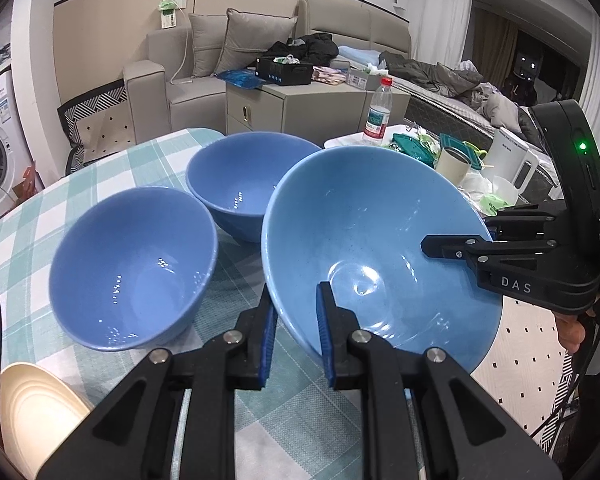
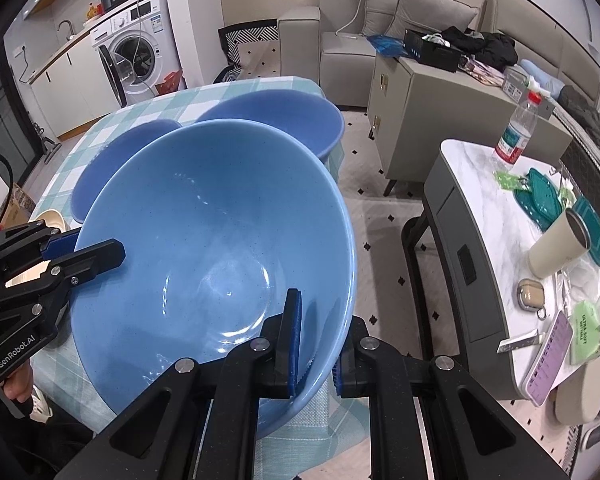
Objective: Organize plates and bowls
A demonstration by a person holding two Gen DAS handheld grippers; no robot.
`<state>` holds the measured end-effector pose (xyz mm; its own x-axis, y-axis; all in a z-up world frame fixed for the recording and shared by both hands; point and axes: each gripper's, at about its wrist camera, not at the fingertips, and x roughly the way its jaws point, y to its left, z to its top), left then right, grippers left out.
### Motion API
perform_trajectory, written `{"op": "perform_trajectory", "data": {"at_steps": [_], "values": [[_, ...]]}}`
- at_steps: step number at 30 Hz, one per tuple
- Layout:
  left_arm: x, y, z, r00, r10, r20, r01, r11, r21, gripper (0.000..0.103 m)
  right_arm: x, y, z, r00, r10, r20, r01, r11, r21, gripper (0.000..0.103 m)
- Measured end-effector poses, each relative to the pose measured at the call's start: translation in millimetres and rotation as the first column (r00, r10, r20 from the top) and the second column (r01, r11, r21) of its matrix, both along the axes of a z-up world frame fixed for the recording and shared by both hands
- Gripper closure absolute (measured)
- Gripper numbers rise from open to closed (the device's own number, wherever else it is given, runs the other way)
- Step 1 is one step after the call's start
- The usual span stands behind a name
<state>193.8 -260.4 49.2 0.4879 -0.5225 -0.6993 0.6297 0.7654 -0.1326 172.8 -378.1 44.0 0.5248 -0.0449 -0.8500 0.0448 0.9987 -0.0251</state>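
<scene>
Your left gripper (image 1: 296, 336) clamps the large blue bowl (image 1: 380, 248) rim at 6 o'clock | your right gripper (image 2: 316, 344) pinches its 3 o'clock rim | bowl tilted above the checked tablecloth (image 1: 100, 176) | two smaller blue bowls (image 1: 132, 268) at 10 o'clock.

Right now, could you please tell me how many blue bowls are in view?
3: a large light-blue ceramic bowl held at its rim by both claws, and two smaller darker-blue bowls on the checked tablecloth behind it. Others may be hidden.
</scene>
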Motion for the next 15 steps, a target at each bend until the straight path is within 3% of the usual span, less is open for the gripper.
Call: {"op": "perform_trajectory", "data": {"at_steps": [15], "values": [[7.5,35.7,24.8,0.996,0.070,0.046,-0.069,0.997,-0.029,0.086,20.2,40.1,36.0,0.998,0.061,0.033,-0.059,0.997,-0.044,0.090]]}}
